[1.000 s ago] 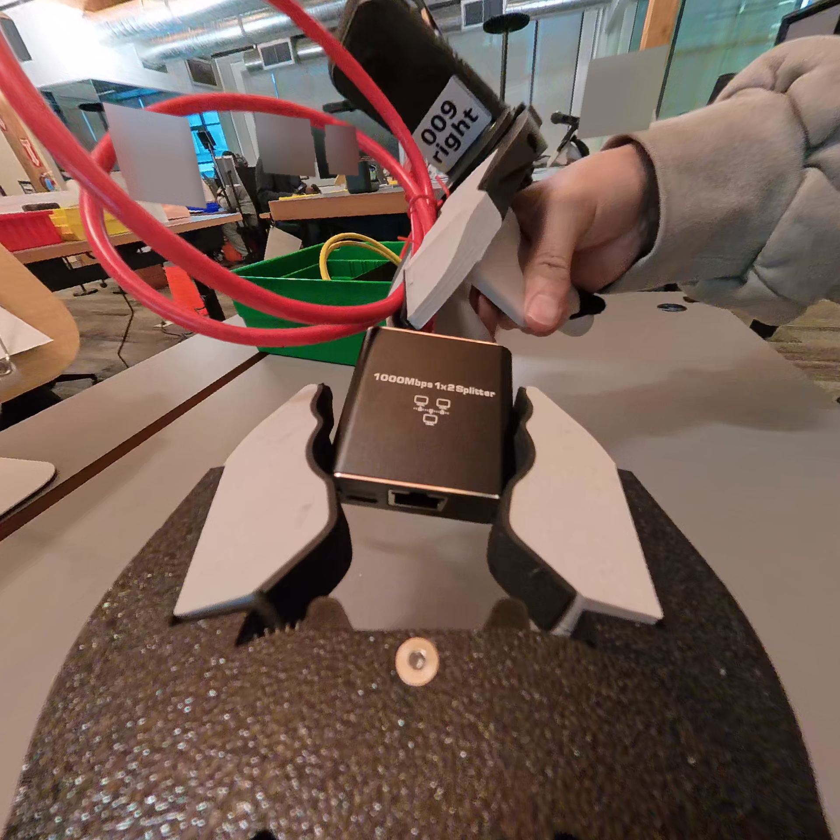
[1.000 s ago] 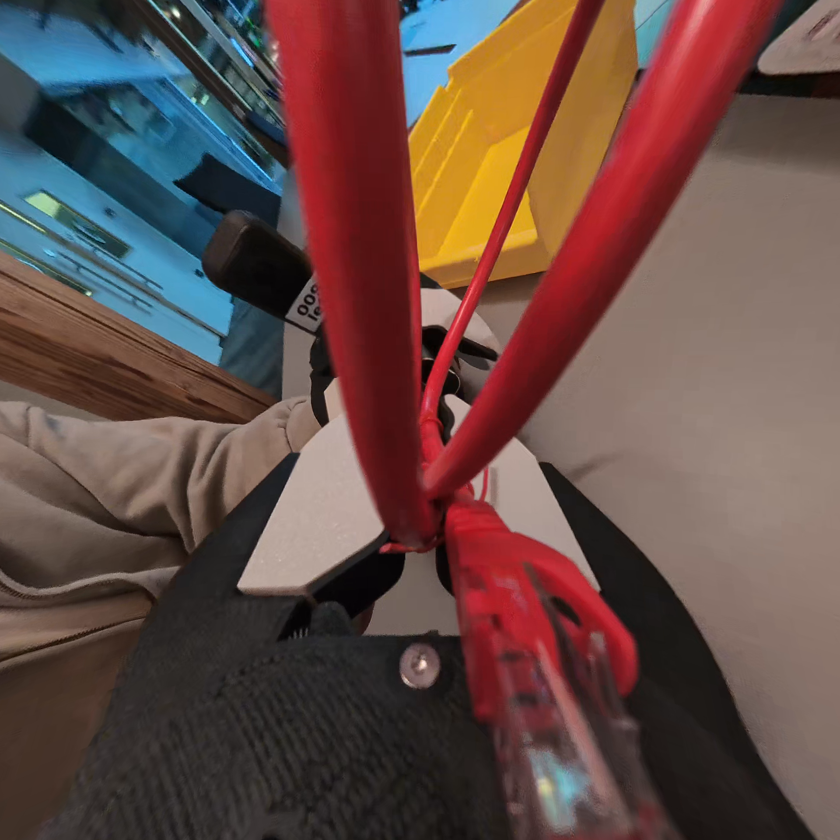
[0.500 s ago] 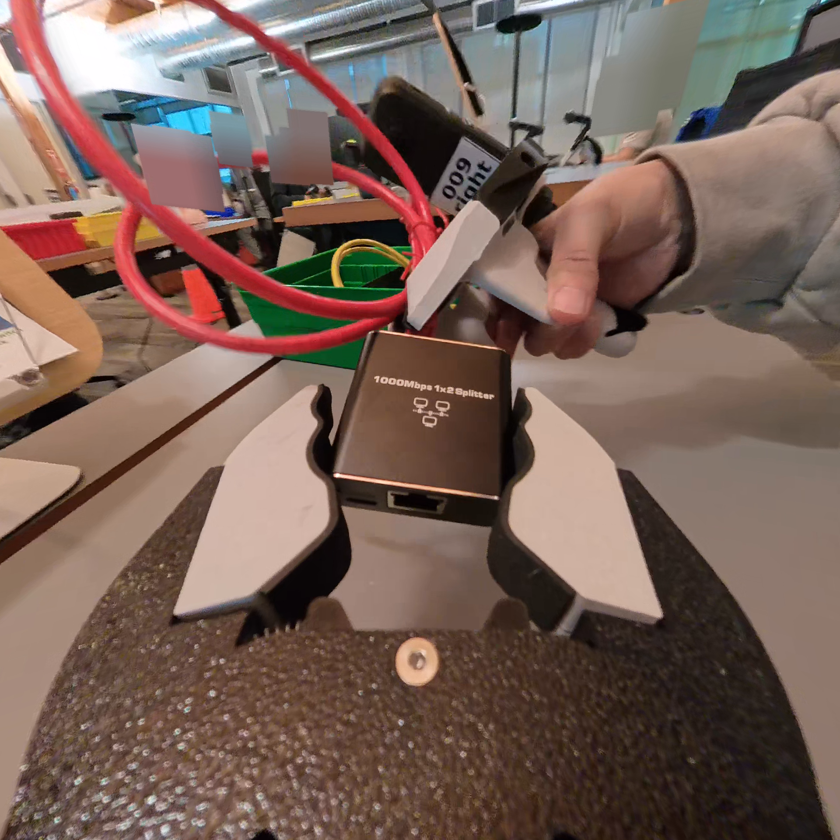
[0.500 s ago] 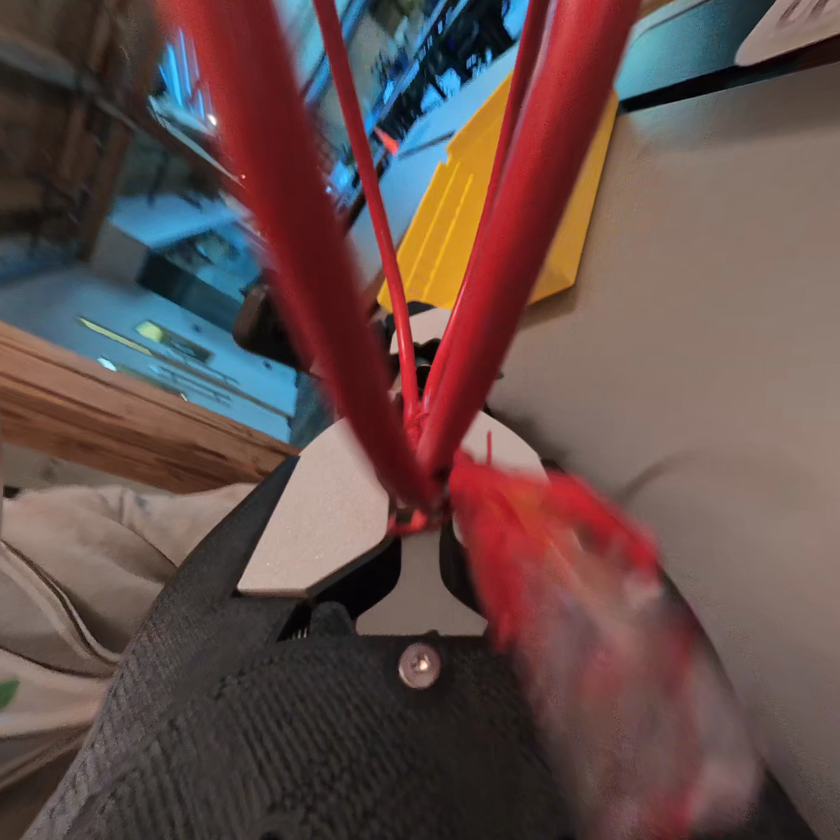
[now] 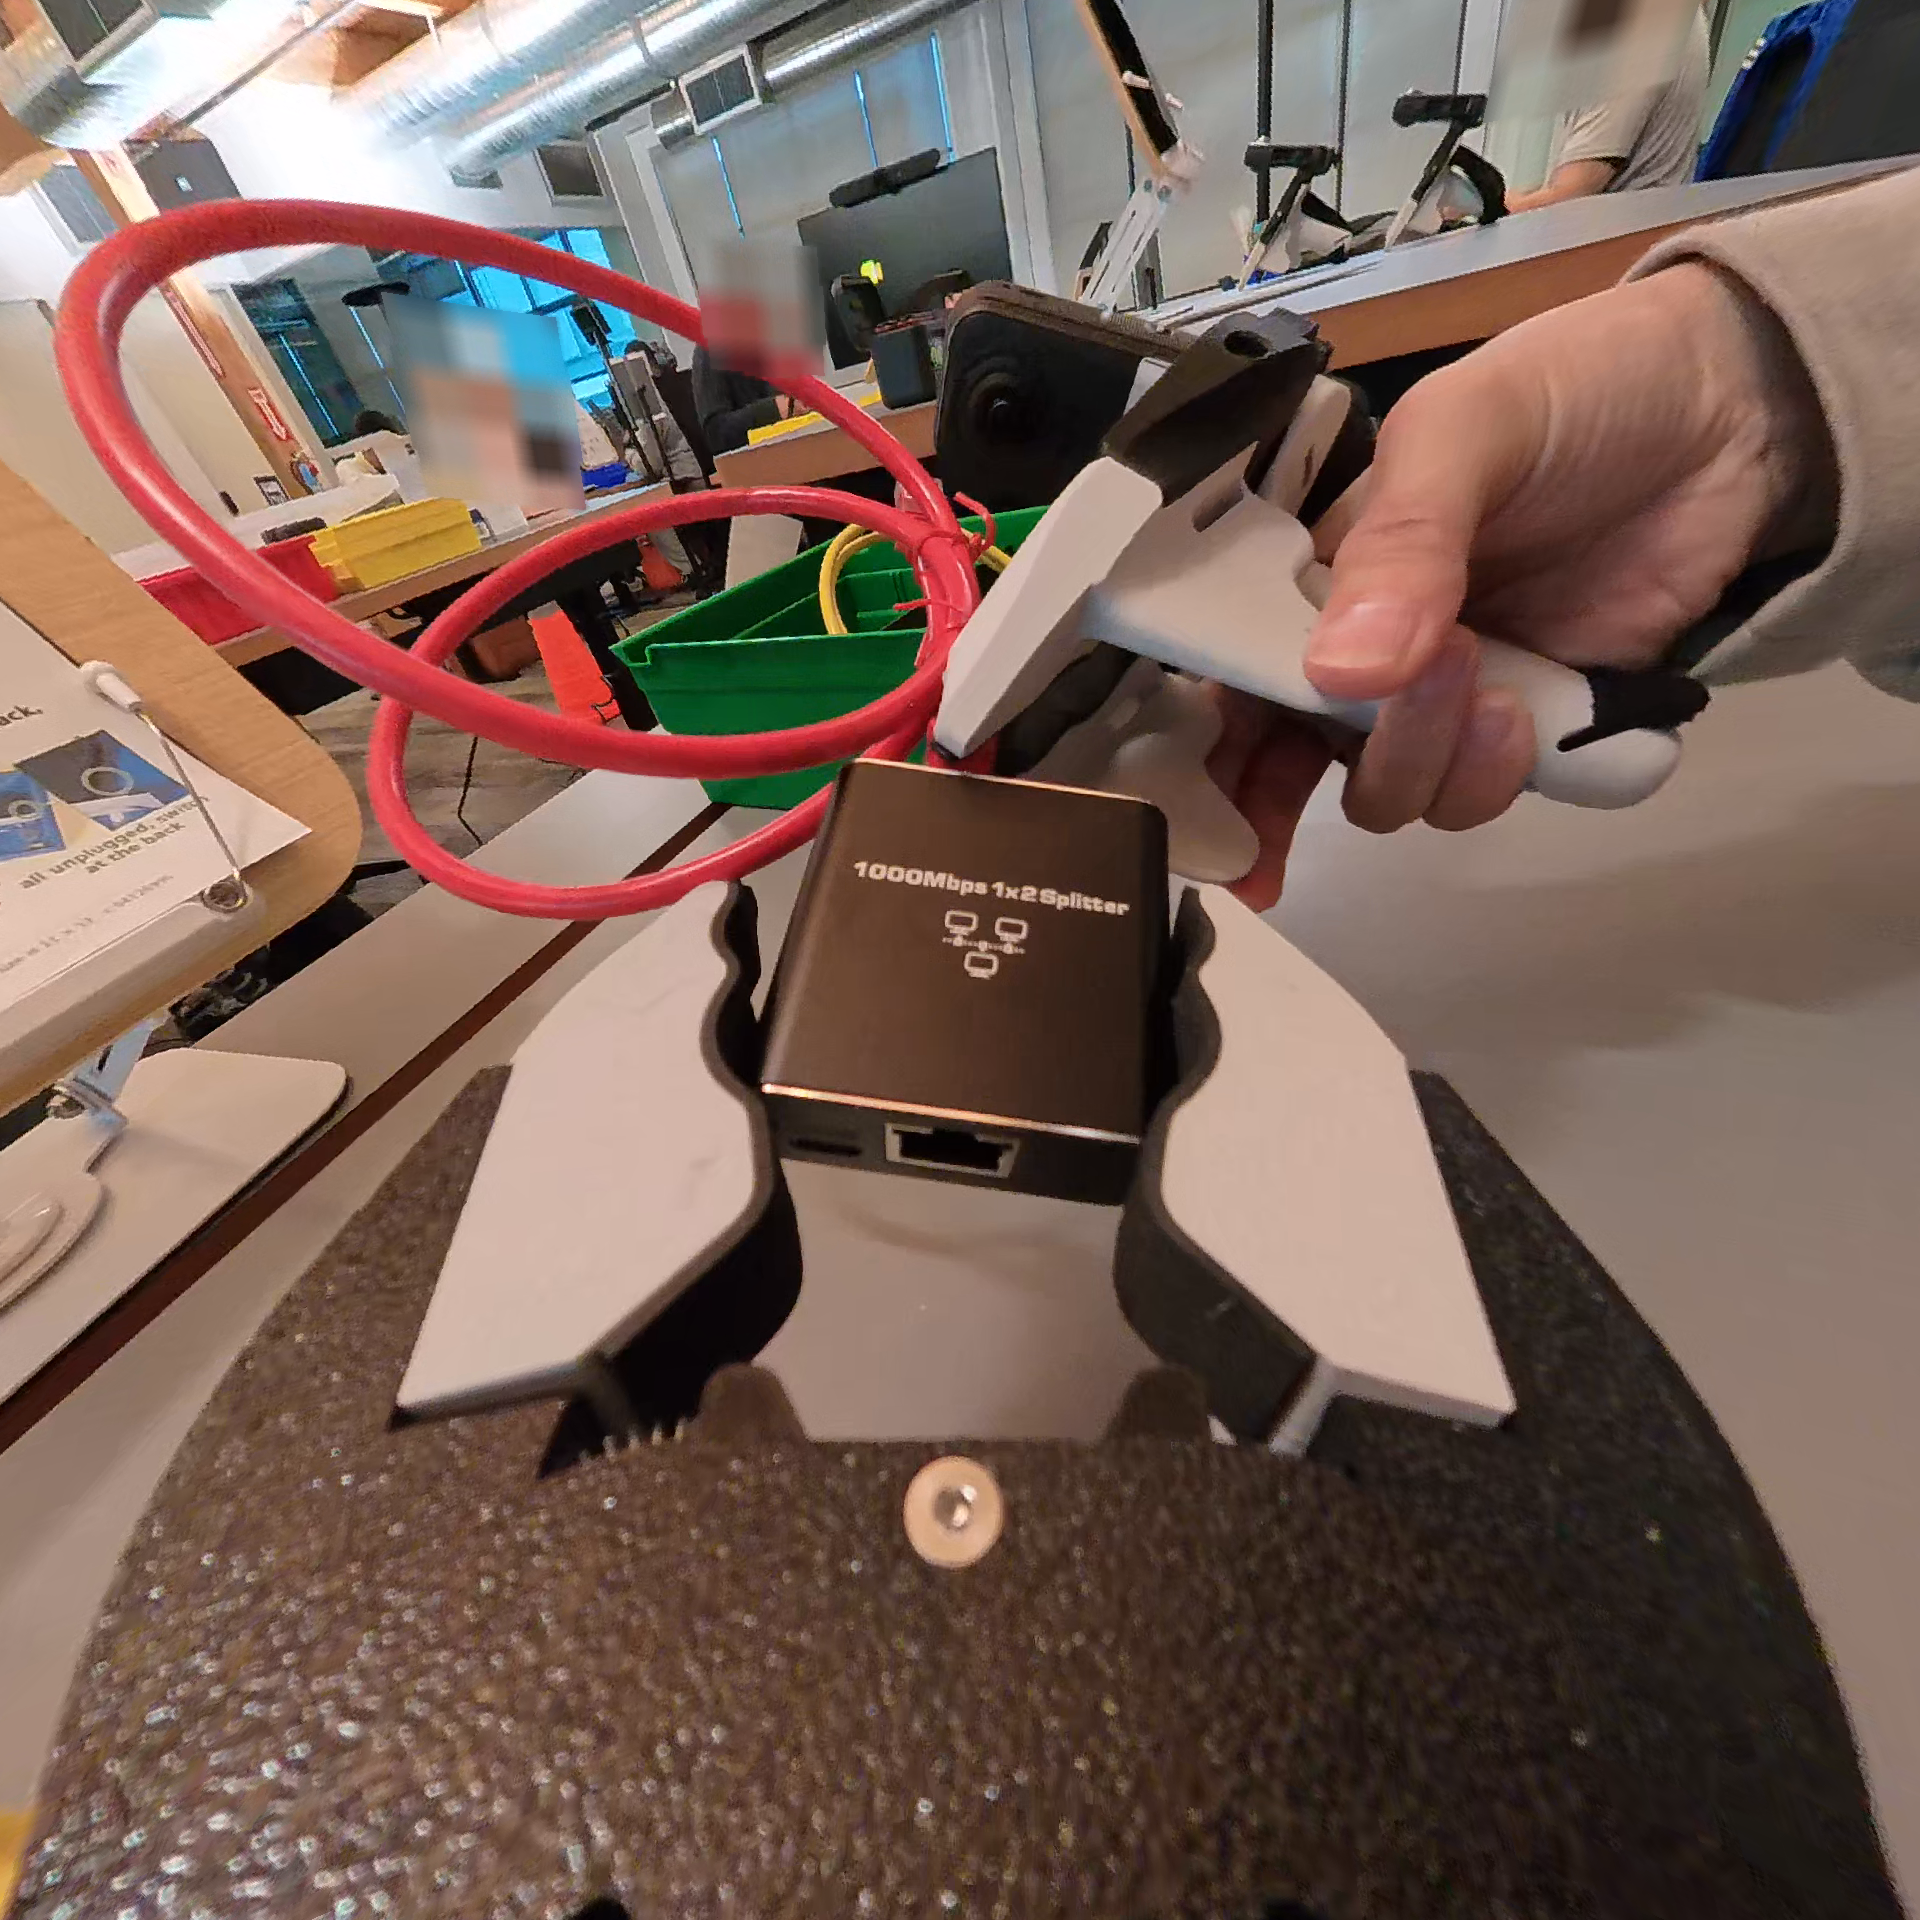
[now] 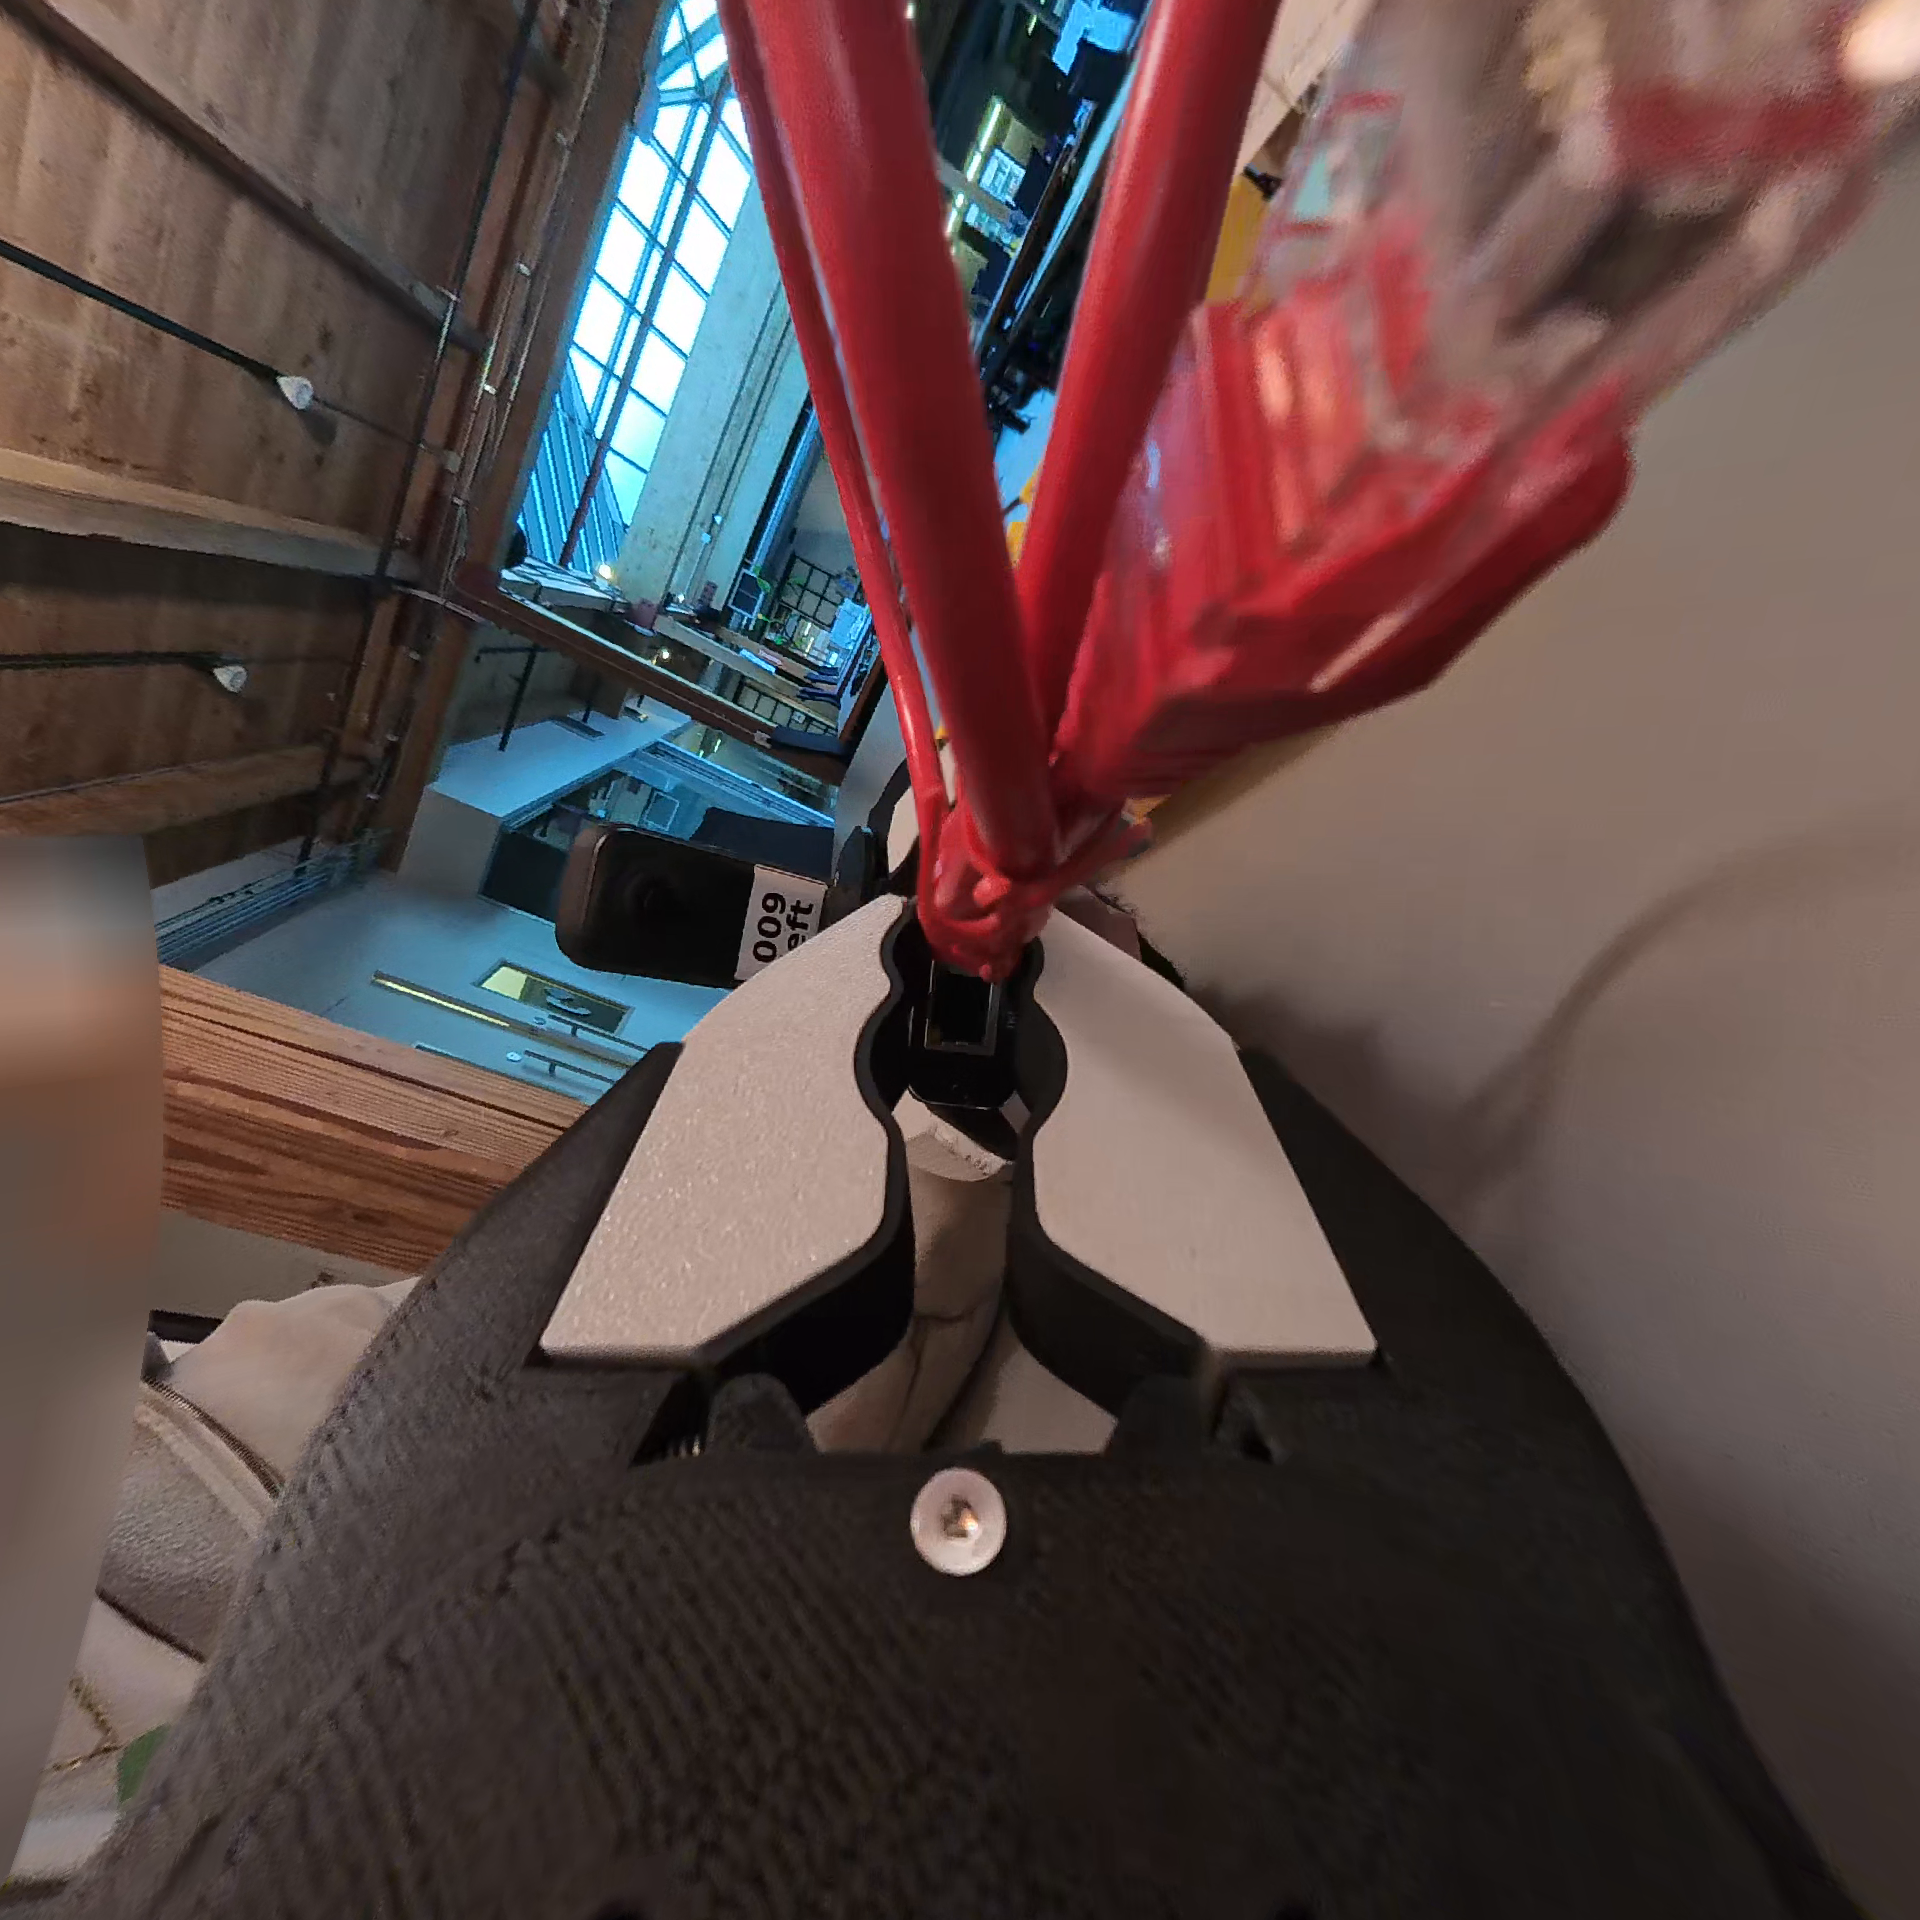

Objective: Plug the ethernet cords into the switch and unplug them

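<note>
My left gripper (image 5: 961, 920) is shut on the dark metal switch (image 5: 971, 977), holding it by its two sides with an empty port facing the camera. My right gripper (image 5: 961, 732) is at the switch's far end, tips against its top edge. It is shut on the red ethernet cord (image 5: 499, 686), whose tied coil hangs in the air to the left. In the right wrist view my right gripper (image 6: 971, 935) pinches the cord's tied bundle (image 6: 977, 904). A port of the switch (image 6: 961, 1029) shows just behind the tips. The cord's loose plug (image 6: 1351, 436) hangs blurred at upper right.
A green bin (image 5: 769, 665) with a yellow cable (image 5: 831, 582) stands behind the switch on the grey table (image 5: 1610, 1091). A wooden stand with a printed sheet (image 5: 114, 831) is at the left. A hand (image 5: 1558, 540) holds the right gripper. Yellow bins (image 5: 395, 540) sit far back. Both grippers' tips are close together, under 4 cm apart.
My right gripper has rolled and come down to the switch's far end. The red coil has swung left and lower, and the loose plug has swung from lower right to upper right. The left gripper keeps its hold.
</note>
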### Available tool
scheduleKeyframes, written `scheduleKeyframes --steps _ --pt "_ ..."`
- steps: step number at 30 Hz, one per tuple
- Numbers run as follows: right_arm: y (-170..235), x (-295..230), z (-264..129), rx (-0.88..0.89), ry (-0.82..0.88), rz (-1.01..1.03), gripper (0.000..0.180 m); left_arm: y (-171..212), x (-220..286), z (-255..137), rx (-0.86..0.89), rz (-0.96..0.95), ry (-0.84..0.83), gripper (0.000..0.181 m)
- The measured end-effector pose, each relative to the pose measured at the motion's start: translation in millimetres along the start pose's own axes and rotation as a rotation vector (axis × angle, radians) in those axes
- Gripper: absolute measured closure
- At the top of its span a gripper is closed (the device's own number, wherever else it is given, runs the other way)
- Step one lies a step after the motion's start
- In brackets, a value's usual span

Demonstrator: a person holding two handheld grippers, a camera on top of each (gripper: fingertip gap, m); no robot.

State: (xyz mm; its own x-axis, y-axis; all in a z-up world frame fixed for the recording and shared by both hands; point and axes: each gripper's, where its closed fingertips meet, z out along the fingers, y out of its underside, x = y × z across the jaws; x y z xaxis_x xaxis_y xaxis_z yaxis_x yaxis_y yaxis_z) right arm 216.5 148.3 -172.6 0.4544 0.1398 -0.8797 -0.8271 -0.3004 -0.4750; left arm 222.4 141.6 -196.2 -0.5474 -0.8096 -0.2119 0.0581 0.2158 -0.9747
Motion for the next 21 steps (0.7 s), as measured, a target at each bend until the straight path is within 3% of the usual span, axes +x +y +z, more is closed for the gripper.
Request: scheduleKeyframes --steps 21 --pt "-3.2 4.7 4.2 0.059 0.013 0.0 0.165 3.0 -5.6 -0.8 -0.028 0.021 -0.045 0.105"
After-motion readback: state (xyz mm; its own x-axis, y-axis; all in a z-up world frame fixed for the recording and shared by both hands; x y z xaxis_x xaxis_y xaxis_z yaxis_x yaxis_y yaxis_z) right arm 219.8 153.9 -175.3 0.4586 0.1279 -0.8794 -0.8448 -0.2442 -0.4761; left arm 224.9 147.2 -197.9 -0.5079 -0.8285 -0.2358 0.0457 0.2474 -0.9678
